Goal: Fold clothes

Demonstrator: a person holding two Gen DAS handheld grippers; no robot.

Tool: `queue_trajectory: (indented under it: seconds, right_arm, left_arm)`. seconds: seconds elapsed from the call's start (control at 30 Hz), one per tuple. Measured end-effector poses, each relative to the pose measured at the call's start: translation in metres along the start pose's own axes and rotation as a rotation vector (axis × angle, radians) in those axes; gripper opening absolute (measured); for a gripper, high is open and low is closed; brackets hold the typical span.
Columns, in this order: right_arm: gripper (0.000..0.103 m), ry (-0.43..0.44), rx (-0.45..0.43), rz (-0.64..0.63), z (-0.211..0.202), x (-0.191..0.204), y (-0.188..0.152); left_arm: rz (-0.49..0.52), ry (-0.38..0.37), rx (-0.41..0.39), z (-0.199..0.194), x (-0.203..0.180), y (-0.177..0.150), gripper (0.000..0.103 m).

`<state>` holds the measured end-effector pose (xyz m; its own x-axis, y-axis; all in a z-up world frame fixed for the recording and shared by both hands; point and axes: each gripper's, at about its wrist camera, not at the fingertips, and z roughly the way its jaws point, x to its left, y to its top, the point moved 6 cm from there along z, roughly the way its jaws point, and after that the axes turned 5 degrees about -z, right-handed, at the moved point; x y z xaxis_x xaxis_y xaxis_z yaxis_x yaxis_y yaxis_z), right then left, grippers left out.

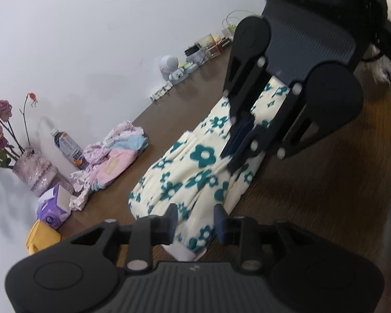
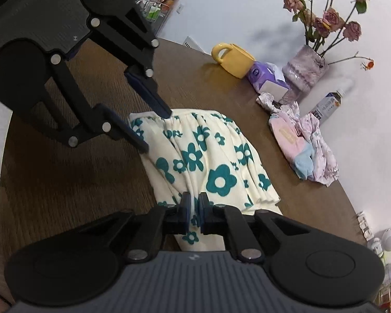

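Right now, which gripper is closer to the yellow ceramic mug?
Left. The left gripper hovers open over the end of the flowered cream cloth nearest the yellow ceramic mug. The right gripper is shut on the cloth's opposite end, farther away.

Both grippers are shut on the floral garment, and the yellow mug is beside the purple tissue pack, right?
Not quite: the right gripper is shut on the floral garment, but the left gripper is open in both views. The yellow mug is beside the purple tissue pack.
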<state>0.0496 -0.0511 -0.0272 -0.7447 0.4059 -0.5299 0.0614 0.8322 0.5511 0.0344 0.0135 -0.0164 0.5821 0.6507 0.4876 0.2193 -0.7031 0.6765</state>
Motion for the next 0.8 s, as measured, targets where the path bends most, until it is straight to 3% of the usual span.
queue_trajectory:
  seconds: [0.07,0.23,0.5,0.7,0.8]
  right_arm:
    - [0.005,-0.002,0.000,0.006,-0.001,0.002,-0.004]
    - [0.006,-0.029,-0.006,-0.034,-0.001,0.009,-0.008]
    - [0.006,-0.065,-0.028,-0.048,-0.002,0.016,-0.011]
    - [0.007,-0.098,-0.042,-0.050,-0.002,0.020,-0.013]
    - [0.007,-0.106,-0.047,-0.044,-0.003,0.020,-0.013]
  left_arm:
    - [-0.006,-0.004,0.015,0.004,0.002,-0.004,0.029]
    - [-0.044,-0.011,0.025,0.011,0.008,-0.004,0.008]
    - [0.006,0.028,0.027,0.018,0.002,-0.006,0.007]
    - [-0.034,0.050,-0.007,0.016,0.001,-0.010,0.007]
    - [-0.033,0.065,-0.019,0.010,-0.001,-0.011,0.014]
